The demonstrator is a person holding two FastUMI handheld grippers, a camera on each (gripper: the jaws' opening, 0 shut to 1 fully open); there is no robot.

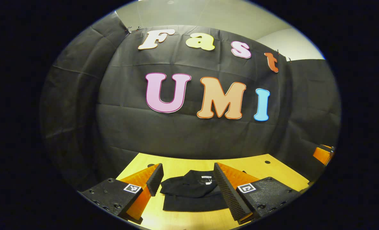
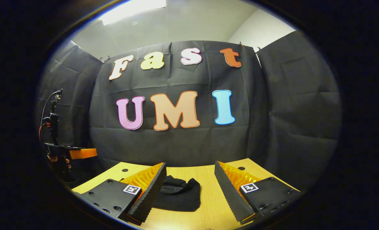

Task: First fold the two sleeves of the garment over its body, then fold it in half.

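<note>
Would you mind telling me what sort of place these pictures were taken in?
Probably an indoor recording booth: black cloth walls hang around a wooden table bearing a black garment, under a plain ceiling.

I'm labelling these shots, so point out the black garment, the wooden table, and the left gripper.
black garment [image 1: 192, 191], left gripper view, middle of its body.
wooden table [image 2: 208, 179], right gripper view, bare top.
left gripper [image 1: 188, 179], left gripper view, between its fingertips.

On the surface [image 2: 208, 204], the dark garment [image 2: 178, 195] lies bunched just beside the right hand-held gripper [image 2: 189, 188], whose fingers stand apart above it.
</note>
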